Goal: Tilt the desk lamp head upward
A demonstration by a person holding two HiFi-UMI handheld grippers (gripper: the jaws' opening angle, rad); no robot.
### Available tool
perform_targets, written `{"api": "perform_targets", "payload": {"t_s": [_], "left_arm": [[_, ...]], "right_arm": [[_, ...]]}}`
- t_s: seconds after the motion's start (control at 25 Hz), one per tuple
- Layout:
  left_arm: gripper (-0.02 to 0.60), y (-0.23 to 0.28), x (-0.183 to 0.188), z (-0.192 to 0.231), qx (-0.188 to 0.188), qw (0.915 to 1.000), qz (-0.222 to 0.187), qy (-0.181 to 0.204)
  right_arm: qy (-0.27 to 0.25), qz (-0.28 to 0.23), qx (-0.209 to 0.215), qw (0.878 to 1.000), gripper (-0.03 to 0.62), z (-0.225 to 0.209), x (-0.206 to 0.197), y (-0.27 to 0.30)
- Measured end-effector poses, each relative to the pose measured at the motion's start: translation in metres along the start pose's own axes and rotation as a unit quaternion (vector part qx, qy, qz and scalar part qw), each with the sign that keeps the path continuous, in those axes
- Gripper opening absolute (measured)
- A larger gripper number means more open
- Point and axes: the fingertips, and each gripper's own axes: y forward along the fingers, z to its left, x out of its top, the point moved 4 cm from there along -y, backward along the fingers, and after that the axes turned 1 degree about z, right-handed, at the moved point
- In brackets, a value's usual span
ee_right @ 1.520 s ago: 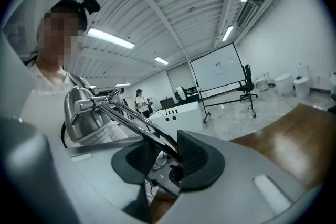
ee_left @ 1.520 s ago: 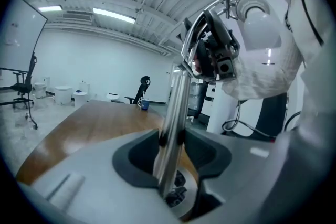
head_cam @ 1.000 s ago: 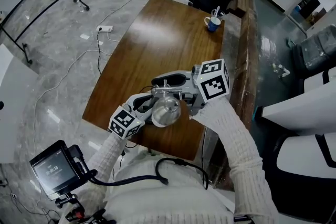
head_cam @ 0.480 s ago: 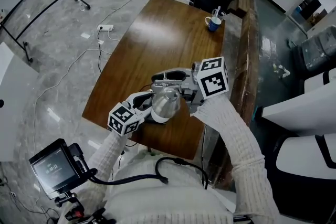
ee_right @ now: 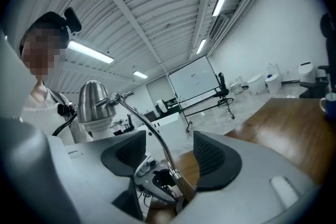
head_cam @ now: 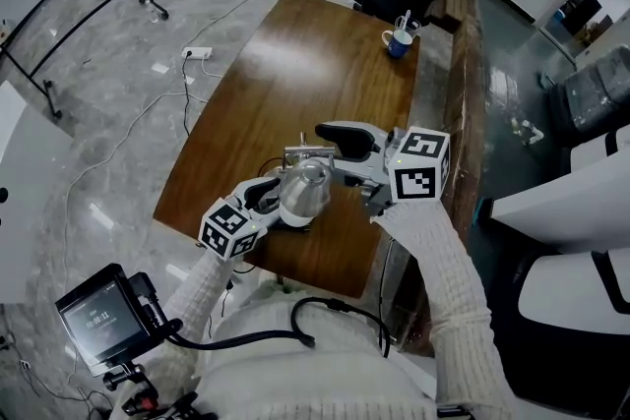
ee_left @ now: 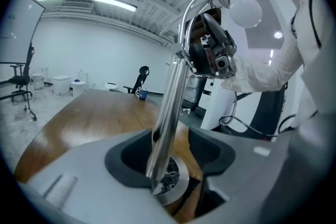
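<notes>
currently the desk lamp (head_cam: 295, 211) is standing on the wooden tabletop (head_cam: 295, 64), near the edge closest to the person, with its chrome lamp head (head_cam: 305, 182) sitting between the two grippers. the left gripper (ee_left: 170, 152) is reaching in low by the lamp's base (ee_left: 177, 186), and its fingers (ee_left: 131, 157) are standing apart around the upright stem (ee_left: 170, 102). the stem is lying close against the left finger while a clear gap is showing on the other side, so nothing is being clamped. the right gripper (ee_right: 168, 155) is hovering just beside the lamp head, with its fingers (ee_right: 212, 157) spread wide and holding nothing. in the right gripper view the lamp's curved arm (ee_right: 144, 123) is rising between them, and the head is sitting up and to the left, beyond the left finger. the bulb (ee_left: 245, 10) is showing from below in the left gripper view. a blue mug (head_cam: 398, 42) is standing at the far end, well apart from the lamp.
</notes>
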Motion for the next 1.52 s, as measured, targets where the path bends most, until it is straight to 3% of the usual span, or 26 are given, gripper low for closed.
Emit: {"api": "perform_targets", "payload": {"t_s": [0.08,0.12,0.2,0.24,0.32,0.48,0.6,0.72,0.84,1.04,1.32,1.52], "left_arm": [[0.21,-0.008,0.004,0.004,0.009,0.9998,-0.01,-0.014],[0.21,-0.014,0.007,0.008,0.013,0.9993,-0.02,-0.027],[0.21,-0.028,0.014,0.012,0.024,0.9972,-0.045,-0.054],[0.21,-0.036,0.016,0.009,0.033,0.996,-0.057,-0.061],[0.18,-0.047,0.017,-0.007,0.052,0.9932,-0.079,-0.067],[0.008,-0.062,0.018,-0.049,0.051,0.9876,-0.112,-0.098],[0.008,-0.069,0.018,-0.079,0.03,0.9851,-0.124,-0.115],[0.008,-0.082,0.008,-0.107,0.042,0.9855,-0.118,-0.114],[0.008,-0.096,-0.007,-0.132,0.077,0.9876,-0.086,-0.106],[0.008,-0.119,-0.035,-0.166,0.134,0.9858,-0.034,-0.095],[0.008,-0.14,-0.044,-0.196,0.143,0.9812,-0.047,-0.121],[0.008,-0.14,-0.054,-0.203,0.145,0.9778,-0.045,-0.145]], "right_arm": [[0.013,-0.047,-0.038,0.998,0.257,-0.009,-0.004,-0.015],[0.019,-0.073,-0.068,0.995,0.216,-0.017,-0.007,-0.023],[0.027,-0.12,-0.136,0.983,0.051,-0.029,-0.018,-0.042],[0.028,-0.138,-0.162,0.977,-0.002,-0.031,-0.028,-0.052],[0.029,-0.163,-0.193,0.967,-0.002,-0.022,-0.053,-0.073],[0.038,-0.195,-0.245,0.949,-0.002,0.016,-0.102,-0.093],[0.015,-0.211,-0.29,0.933,-0.002,0.056,-0.128,-0.09],[0.0,-0.193,-0.315,0.929,-0.002,0.099,-0.151,-0.072],[-0.013,-0.143,-0.328,0.934,-0.002,0.135,-0.175,-0.044],[-0.019,-0.079,-0.364,0.928,-0.002,0.184,-0.209,-0.026],[-0.017,-0.08,-0.407,0.91,-0.002,0.216,-0.232,-0.042],[-0.006,-0.063,-0.399,0.915,-0.002,0.222,-0.241,-0.046]]}}
